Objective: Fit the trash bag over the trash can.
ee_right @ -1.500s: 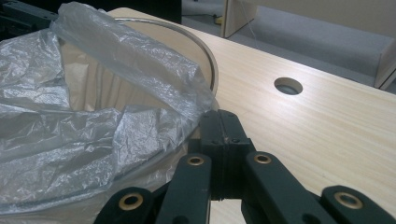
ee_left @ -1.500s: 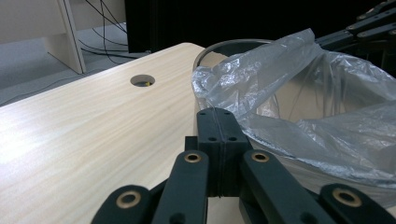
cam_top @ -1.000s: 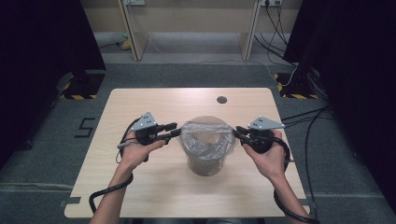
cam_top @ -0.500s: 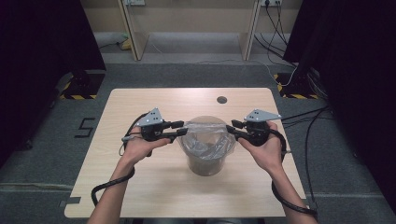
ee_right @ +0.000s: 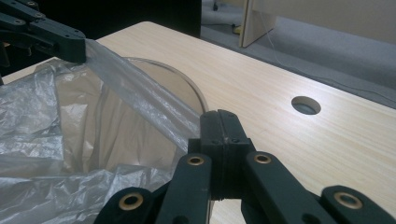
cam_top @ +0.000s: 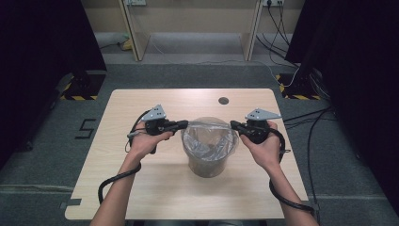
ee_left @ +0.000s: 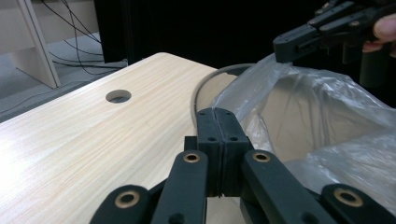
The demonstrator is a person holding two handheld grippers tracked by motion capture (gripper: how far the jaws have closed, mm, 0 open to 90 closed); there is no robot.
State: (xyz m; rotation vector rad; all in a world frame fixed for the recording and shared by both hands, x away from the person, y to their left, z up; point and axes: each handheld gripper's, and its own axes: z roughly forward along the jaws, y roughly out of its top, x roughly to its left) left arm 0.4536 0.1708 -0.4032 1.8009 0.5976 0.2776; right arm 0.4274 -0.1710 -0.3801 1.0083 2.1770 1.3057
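While the round grey bin (cam_top: 209, 162) stands near the middle of the light wooden bench (cam_top: 117, 188), we note bare wood on every side of it, with the widest open stretch toward the near edge. A round cable hole (cam_top: 223, 100) lies beyond it near the far edge. From above, our left tool (cam_top: 183, 124) and right tool (cam_top: 234, 125) flank the rim at equal height, forearms converging from below, a hand wrapped around each. Each tool's own view adds what the high view blurs: left tool (ee_left: 218, 122) jaws pressed together on the clear plastic bag liner (ee_left: 327, 116), right tool (ee_right: 219, 125) likewise clenched on the liner's opposite edge, film stretched taut between them above the bin.
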